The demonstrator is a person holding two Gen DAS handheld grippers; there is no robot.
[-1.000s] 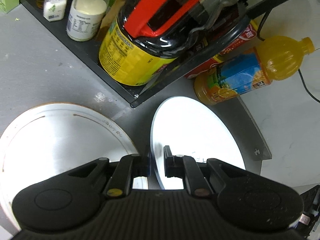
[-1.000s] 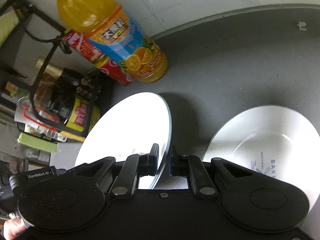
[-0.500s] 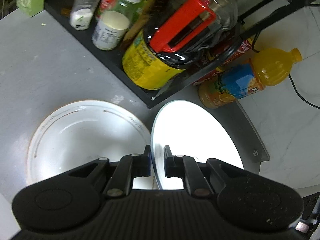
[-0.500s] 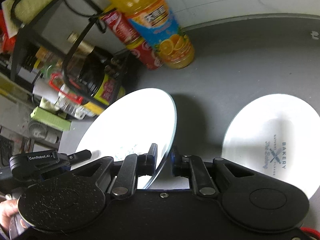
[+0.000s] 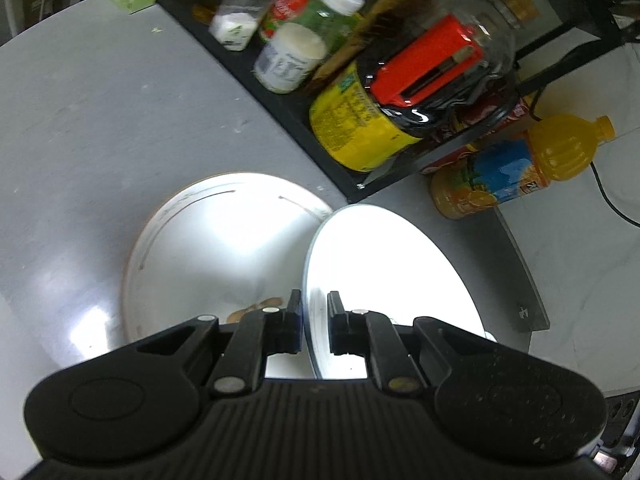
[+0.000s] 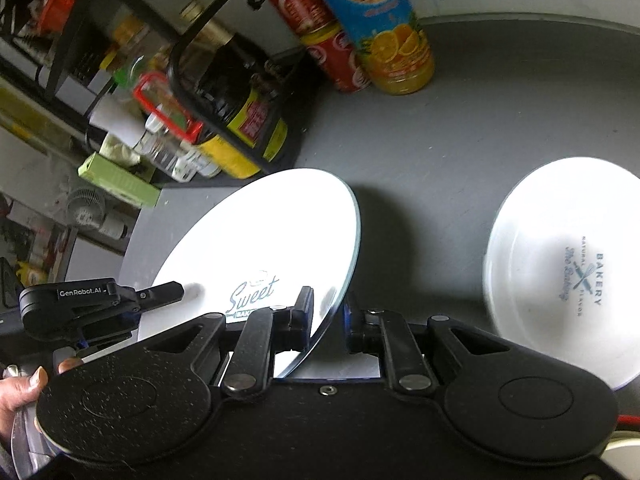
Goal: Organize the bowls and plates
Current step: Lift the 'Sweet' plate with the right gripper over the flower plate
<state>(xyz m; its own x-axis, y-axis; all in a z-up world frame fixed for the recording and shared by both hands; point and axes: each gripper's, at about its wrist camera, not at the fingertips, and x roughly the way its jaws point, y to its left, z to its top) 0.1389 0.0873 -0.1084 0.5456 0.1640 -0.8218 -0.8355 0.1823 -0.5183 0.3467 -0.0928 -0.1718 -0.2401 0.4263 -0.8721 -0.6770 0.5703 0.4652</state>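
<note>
— Holding of the white plate (image 5: pixel 384 276): how is it recorded?

— The plate is pinched by its rim between the fingers of the left gripper (image 5: pixel 314 322) and, at another part of the rim, between the fingers of the right gripper (image 6: pixel 328 320). It is carried tilted above the grey worktop (image 5: pixel 88 128), clear of the surface.

— What is shown by one view only?

— By the left wrist view: a gold-lined plate (image 5: pixel 208 256) lying flat on the worktop, just left of the held plate, partly overlapped by it. By the right wrist view: a "Sweet" print on the held plate's face, a white bowl (image 6: pixel 568 268) marked "BAKERY" well to the right, and a hand (image 6: pixel 18 396) at the left edge.

— Seen in both?

— An orange juice bottle (image 5: pixel 516 168) beside a black rack (image 5: pixel 280 108).
</note>
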